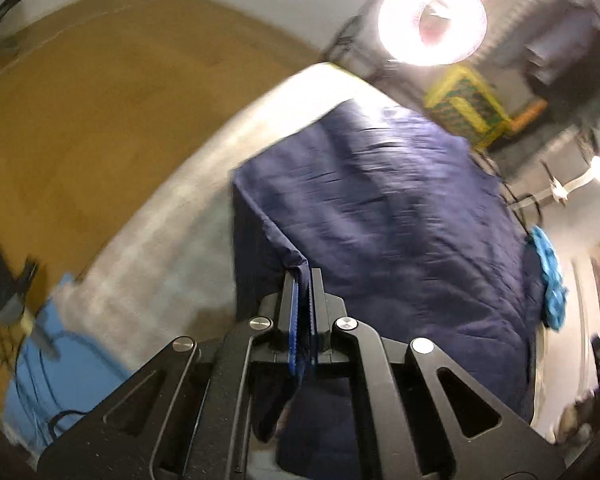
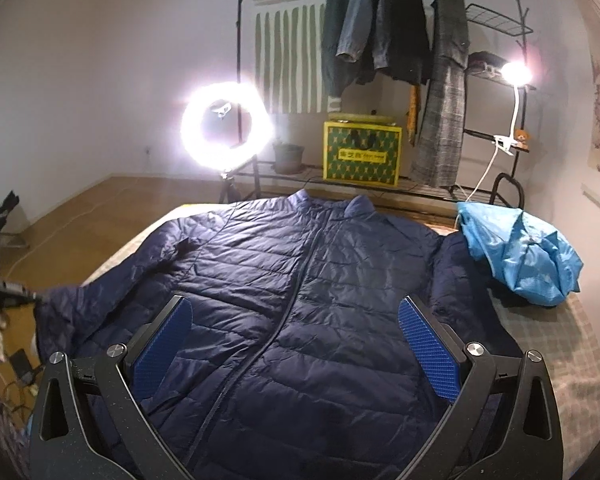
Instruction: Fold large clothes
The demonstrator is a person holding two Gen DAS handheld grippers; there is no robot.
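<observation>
A navy quilted puffer jacket (image 2: 300, 288) lies front-up and zipped on the bed, collar at the far end. My right gripper (image 2: 296, 340) is open and empty, hovering above the jacket's lower front. My left gripper (image 1: 303, 276) is shut on the cuff of the jacket's left sleeve (image 1: 268, 248) and holds it lifted off the bed; the view is motion-blurred. In the right wrist view the lifted sleeve (image 2: 112, 284) stretches toward the left gripper (image 2: 16, 292) at the left edge.
A crumpled light blue garment (image 2: 520, 256) lies on the bed's (image 2: 572, 344) right side. A ring light (image 2: 226, 124), a yellow-green box (image 2: 362, 152) and a clothes rack (image 2: 400, 20) with hanging coats stand beyond the bed. Wooden floor (image 2: 80, 208) lies to the left.
</observation>
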